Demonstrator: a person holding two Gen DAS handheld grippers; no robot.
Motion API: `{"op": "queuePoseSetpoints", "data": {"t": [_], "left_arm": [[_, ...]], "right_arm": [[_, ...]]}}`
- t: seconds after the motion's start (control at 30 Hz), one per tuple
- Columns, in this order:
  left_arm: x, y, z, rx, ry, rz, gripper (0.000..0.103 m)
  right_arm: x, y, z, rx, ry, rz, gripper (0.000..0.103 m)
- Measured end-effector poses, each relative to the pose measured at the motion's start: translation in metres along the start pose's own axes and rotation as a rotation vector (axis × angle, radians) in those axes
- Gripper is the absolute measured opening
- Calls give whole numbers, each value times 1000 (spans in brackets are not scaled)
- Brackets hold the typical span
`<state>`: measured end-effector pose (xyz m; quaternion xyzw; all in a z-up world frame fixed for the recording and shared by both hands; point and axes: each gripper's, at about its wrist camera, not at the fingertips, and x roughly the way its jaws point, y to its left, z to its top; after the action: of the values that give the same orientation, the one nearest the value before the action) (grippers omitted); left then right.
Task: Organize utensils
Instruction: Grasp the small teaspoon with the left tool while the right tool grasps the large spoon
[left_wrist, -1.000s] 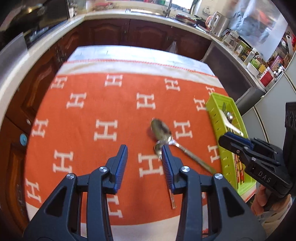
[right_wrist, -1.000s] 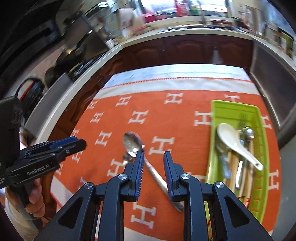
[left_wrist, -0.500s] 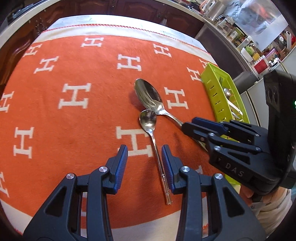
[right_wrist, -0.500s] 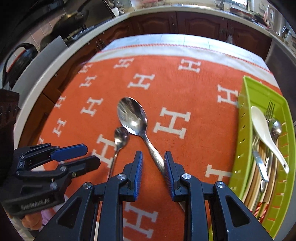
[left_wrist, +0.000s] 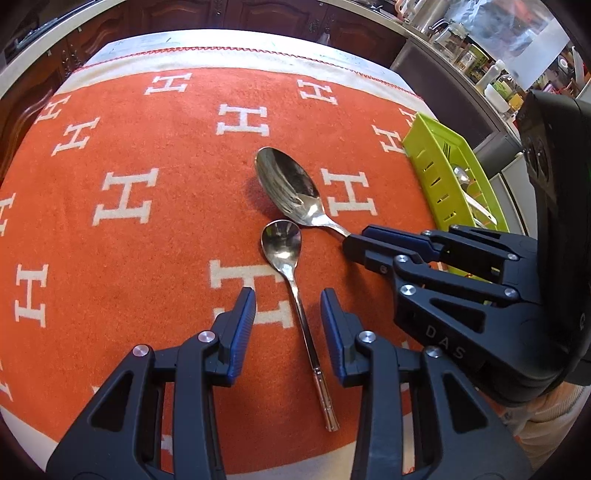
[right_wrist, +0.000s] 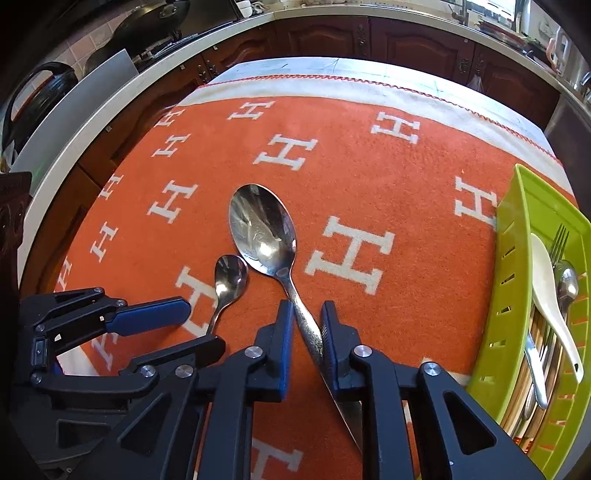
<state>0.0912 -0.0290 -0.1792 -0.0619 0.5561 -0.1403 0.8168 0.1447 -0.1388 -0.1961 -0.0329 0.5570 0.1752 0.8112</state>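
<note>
2 spoons lie on the orange cloth (right_wrist: 369, 177). The big spoon (right_wrist: 264, 230) has its bowl ahead of the right gripper (right_wrist: 307, 328), and its handle runs back between that gripper's fingers, close to the right pad and crossing under it. The small spoon (left_wrist: 282, 243) lies with its bowl just ahead of the left gripper (left_wrist: 288, 321), handle running back through the gap, touching neither pad. The 2 bowls nearly touch.

Both grippers are parted: the left widely, the right only a little wider than the handle. Neither has clamped anything.

The green tray (right_wrist: 513, 236) sits ahead and to the right of the right gripper, already holding a white spoon (right_wrist: 546, 280), a fork and other cutlery.

This looks like the pre-grasp step, each tool lined up on its own spoon. Next, each should probably drop to the cloth and squeeze on its handle, then lift; the thin, flat handles may slip or pivot unless the pads seat low. The right one has the short carry to the tray.

Compared with 0.5 s ago, both grippers have come lower and farther forward, so the handles now sit deeper between the fingers. The spoons have not moved, and the gaps look unchanged.
</note>
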Motion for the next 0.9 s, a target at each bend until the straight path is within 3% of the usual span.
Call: {"op": "queuePoseSetpoints", "data": {"t": [0.2, 0.3, 0.4, 0.43, 0.53, 0.67, 0.83, 0.9], "left_arm": [[4, -15, -5, 99, -25, 93, 32], [6, -25, -9, 167, -41, 174, 23], [4, -22, -11, 170, -60, 180, 14], [3, -20, -11, 166, -61, 177, 6], [-1, -7, -12, 134, -59, 134, 2], [-5, 10, -13, 76, -53, 56, 2], [-9, 21, -14, 36, -44, 14, 1], [-10, 23, -14, 25, -43, 8, 1]], "right_arm": [[-3, -8, -2, 59, 4, -18, 14], [-4, -15, -2, 89, 9, -1, 14], [-4, -18, -1, 100, 18, 14, 14], [-5, -18, -1, 102, 22, 19, 14], [-5, -22, -2, 114, 35, 52, 14], [-4, -27, 0, 130, 53, 97, 16], [-3, -26, 3, 115, 71, 150, 30], [-2, -24, 4, 103, 71, 151, 30]]}}
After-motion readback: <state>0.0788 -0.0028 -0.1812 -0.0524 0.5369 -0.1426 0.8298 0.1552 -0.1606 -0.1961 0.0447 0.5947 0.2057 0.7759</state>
